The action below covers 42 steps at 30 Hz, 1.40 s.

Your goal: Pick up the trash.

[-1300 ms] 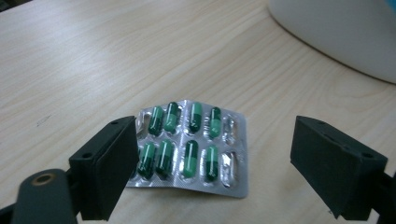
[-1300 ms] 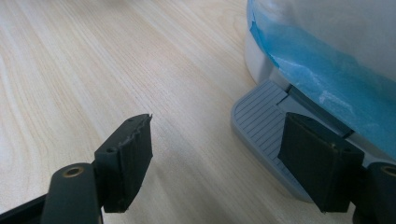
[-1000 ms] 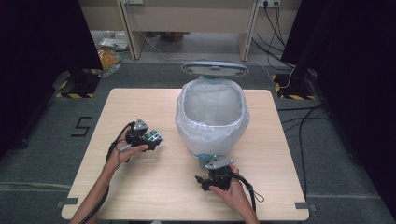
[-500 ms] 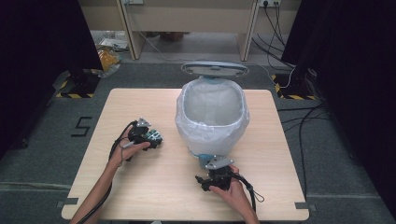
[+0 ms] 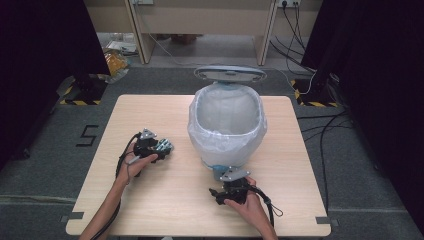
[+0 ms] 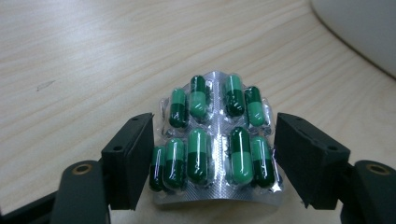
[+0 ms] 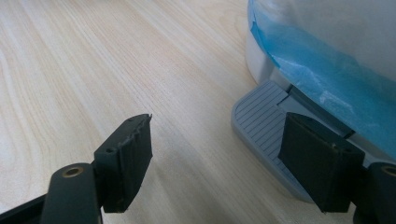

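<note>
Table [image 5: 150,110]: pale wood top that carries everything listed below.
Left gripper [image 5: 165,147]: at the left of the table, low over the wood. Its jaws have just been closing and now clamp a blister pack.
Blister pack [image 6: 215,149]: foil card of green two-tone capsules. It sits crosswise between the left jaws at its near end, and its far rows reach out past the jaw tips, just above the wood.
Handling, judged: light and thin, with a slick foil back. It is springy rather than stiff and already bows upward under the squeeze. Too hard a pinch could buckle the card or burst a bubble.
Hold, judged: by the two long edges, as now, with the pads on the flat margin and not on the capsules.
Bin [image 7: 261,60]: white, at mid-table, near the pack on its right.
Bag [image 5: 225,145]: thin white liner folded out over the bin's rim.
Lid [image 5: 230,74]: raised at the back, so the mouth is open.
Pedal [image 7: 261,121]: grey and ribbed, at the bin's near foot.
Right gripper [image 7: 217,135]: jaws apart with nothing between them. One jaw lies over the pedal, probably pressing it down.
</note>
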Tool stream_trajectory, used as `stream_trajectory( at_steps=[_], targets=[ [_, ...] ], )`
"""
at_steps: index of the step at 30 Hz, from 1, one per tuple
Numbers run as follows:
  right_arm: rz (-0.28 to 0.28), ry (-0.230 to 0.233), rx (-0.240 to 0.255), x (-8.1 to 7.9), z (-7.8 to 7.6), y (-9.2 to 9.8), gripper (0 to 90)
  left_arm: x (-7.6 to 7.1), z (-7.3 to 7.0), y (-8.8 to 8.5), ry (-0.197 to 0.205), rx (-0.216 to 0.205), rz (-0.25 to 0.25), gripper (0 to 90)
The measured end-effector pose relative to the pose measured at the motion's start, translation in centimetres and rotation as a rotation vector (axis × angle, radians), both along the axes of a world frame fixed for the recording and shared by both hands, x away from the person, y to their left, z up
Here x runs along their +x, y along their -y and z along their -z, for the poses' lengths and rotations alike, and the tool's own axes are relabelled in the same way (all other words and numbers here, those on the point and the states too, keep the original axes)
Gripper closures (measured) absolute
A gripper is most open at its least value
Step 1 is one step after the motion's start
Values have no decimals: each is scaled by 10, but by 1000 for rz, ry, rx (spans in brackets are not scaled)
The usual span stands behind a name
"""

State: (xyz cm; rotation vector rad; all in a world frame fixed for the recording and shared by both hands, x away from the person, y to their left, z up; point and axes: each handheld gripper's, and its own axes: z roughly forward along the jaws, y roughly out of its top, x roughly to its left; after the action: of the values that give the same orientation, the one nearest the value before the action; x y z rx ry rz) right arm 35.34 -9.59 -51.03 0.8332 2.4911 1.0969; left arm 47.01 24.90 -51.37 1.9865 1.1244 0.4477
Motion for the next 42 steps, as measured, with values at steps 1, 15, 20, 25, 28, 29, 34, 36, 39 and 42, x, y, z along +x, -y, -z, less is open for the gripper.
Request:
stream_trajectory(
  at_steps=[1, 15, 20, 25, 28, 29, 34, 36, 39, 42],
  targets=[
    [-6, 4, -5, 0, 0, 0, 254, -2, -2, 0, 6, -2, 0, 298],
    [1, -4, 3, 0, 0, 0, 254, -21, -18, -3, 41, -41, 2, 328],
    [0, 0, 0, 0, 0, 0, 254, -24, -20, -2, 32, -40, 18, 339],
    [0, 1, 0, 0, 0, 0, 254, -30, -27, 1, 48, -43, 30, 339],
    [1, -4, 4, 0, 0, 0, 254, -35, -33, 3, 48, -51, 42, 339],
    [1, -4, 5, 0, 0, 0, 254, -37, -34, 3, 47, -53, 45, 339],
    [4, -4, 10, 0, 0, 0, 254, -48, -38, -1, 50, -59, 43, 339],
    [3, -3, 9, 0, 0, 0, 254, -52, -38, -4, 49, -60, 39, 338],
    [4, -3, 9, 0, 0, 0, 254, -60, -39, -8, 48, -63, 26, 338],
    [1, -3, 11, 0, 0, 1, 254, -65, -39, -11, 48, -65, 21, 338]
  ],
)
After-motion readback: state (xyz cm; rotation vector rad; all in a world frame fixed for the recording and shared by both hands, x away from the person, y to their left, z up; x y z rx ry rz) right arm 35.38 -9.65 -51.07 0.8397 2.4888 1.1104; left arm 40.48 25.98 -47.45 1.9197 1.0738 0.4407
